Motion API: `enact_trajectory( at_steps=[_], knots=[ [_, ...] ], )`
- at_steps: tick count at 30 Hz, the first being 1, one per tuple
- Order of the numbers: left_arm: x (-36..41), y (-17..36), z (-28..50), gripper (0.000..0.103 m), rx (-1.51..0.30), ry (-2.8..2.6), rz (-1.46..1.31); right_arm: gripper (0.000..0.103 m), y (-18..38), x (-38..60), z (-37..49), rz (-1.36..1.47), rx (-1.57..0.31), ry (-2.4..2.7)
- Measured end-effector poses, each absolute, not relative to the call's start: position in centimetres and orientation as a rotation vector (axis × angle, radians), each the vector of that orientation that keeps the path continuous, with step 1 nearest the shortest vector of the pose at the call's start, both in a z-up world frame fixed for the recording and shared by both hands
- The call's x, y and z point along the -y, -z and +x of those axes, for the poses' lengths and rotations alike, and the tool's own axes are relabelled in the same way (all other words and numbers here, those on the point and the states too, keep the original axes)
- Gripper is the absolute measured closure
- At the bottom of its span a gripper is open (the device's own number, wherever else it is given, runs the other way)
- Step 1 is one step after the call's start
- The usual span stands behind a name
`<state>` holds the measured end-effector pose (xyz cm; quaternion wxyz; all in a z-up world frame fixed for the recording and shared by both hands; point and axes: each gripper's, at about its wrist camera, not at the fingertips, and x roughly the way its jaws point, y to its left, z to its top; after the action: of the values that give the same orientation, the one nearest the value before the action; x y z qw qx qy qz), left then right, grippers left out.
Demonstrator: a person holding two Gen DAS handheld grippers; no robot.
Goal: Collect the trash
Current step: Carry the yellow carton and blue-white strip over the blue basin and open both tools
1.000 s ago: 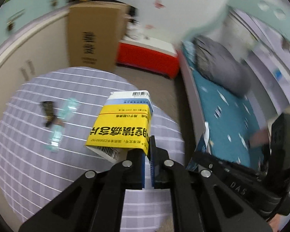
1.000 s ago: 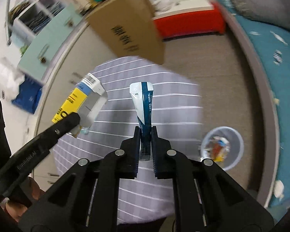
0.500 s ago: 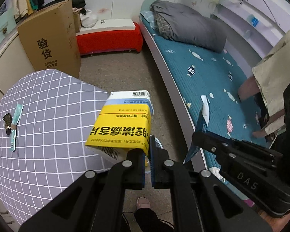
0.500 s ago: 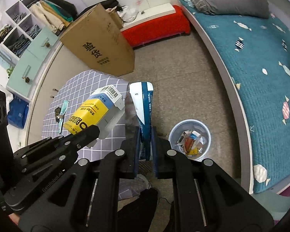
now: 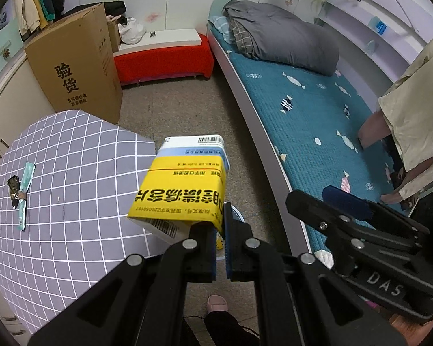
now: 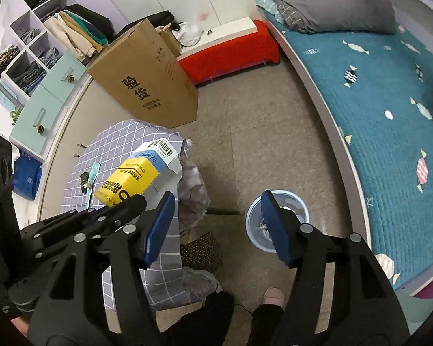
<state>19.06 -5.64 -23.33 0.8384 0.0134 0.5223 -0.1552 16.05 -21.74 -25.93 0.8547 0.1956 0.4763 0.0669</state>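
My left gripper (image 5: 220, 225) is shut on a yellow, blue and white carton box (image 5: 184, 184) and holds it in the air past the table's right edge. The box also shows in the right wrist view (image 6: 138, 176). My right gripper (image 6: 216, 225) is open and empty above the floor, with a pale blue trash bin (image 6: 277, 225) holding scraps just behind its right finger. A teal wrapper (image 5: 24, 196) and a dark crumpled scrap (image 5: 14, 190) lie on the grey checked table (image 5: 72, 187) at the left.
A tall cardboard box (image 5: 75, 77) stands behind the table. A red bench (image 5: 161, 60) is at the back wall. A bed with a teal cover (image 5: 317, 121) runs along the right. The person's feet (image 6: 274, 295) are on the floor below.
My right gripper has opened and the blue and white packet it held is gone from it. Both grippers swung from the table toward the bin; the left one still holds the box.
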Motion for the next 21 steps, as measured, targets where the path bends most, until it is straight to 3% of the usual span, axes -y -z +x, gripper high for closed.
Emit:
enact_trajectory(
  at_steps=[21],
  knots=[
    [7.8, 22.4, 18.4, 0.098, -1.069, 0.384, 0.051, 0.041, 24.1, 23.3, 13.9, 0.405, -0.946, -0.076]
  ],
)
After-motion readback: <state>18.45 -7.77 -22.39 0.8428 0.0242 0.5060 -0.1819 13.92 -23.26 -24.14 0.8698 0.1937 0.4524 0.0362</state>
